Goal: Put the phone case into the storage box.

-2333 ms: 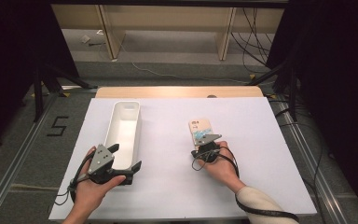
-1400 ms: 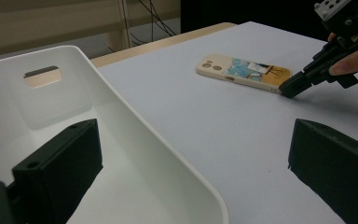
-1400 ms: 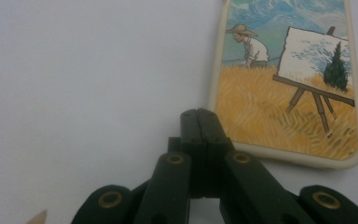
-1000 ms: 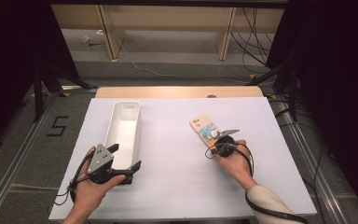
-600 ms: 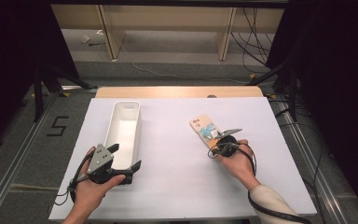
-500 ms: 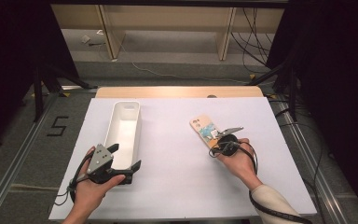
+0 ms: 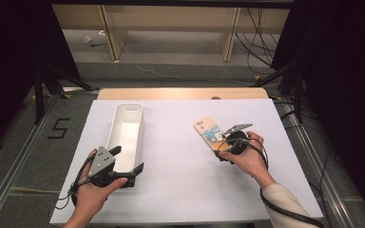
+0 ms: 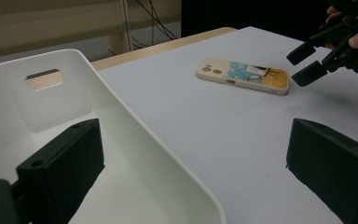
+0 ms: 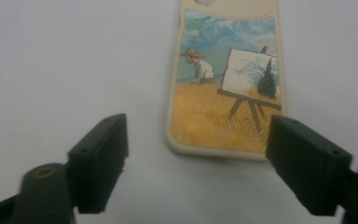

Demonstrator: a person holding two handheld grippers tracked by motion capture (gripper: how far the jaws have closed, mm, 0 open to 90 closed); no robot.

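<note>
Lying flat on matte white surface: rounded cream phone case, glossy painted print. Right gripper jaws just opened, released, nothing between. Left gripper jaws released beside smooth white oblong bin.

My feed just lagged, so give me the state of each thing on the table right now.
Phone: flat on the table, picture side up, free of both grippers.
White bin: upright, empty.
Right hand-held gripper: jaws just opened, short of the phone's end.
Left hand-held gripper: open, one jaw inside the bin.
</note>
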